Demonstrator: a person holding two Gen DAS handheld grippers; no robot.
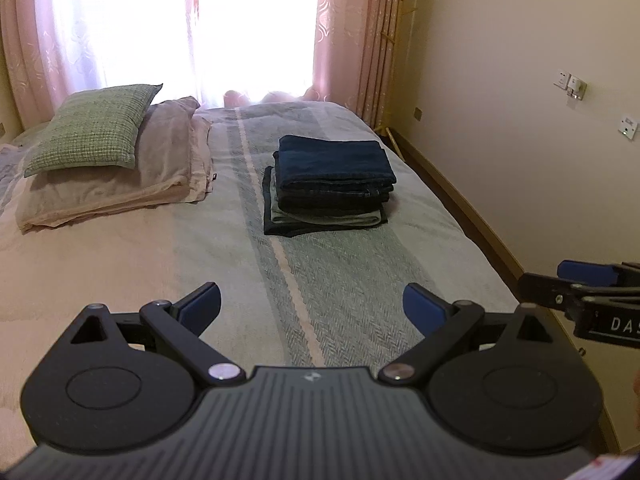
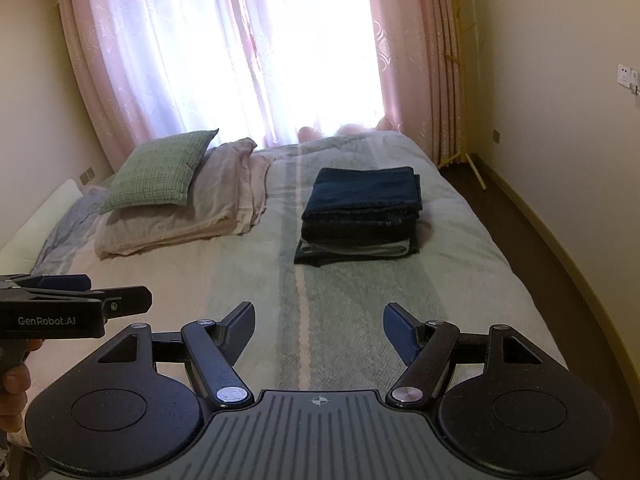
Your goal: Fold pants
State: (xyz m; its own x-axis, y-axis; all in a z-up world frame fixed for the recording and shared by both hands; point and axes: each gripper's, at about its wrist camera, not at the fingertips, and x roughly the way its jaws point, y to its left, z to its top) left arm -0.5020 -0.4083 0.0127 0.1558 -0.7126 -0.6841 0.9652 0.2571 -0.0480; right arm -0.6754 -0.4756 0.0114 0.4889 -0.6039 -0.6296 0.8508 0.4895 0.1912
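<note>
The left tongs (image 1: 312,304) and the right tongs (image 2: 319,330) both stand wide apart and hold nothing above the striped grey-green bed cover (image 1: 340,280). The stack of folded dark blue pants (image 1: 332,184) lies further on the bed, right of the green checked pillow (image 1: 94,130).

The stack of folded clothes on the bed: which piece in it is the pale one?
In the stack, the pale piece is the light grey-green one second from the bottom. It lies between the black bottom piece and the dark denim pieces above.
</note>
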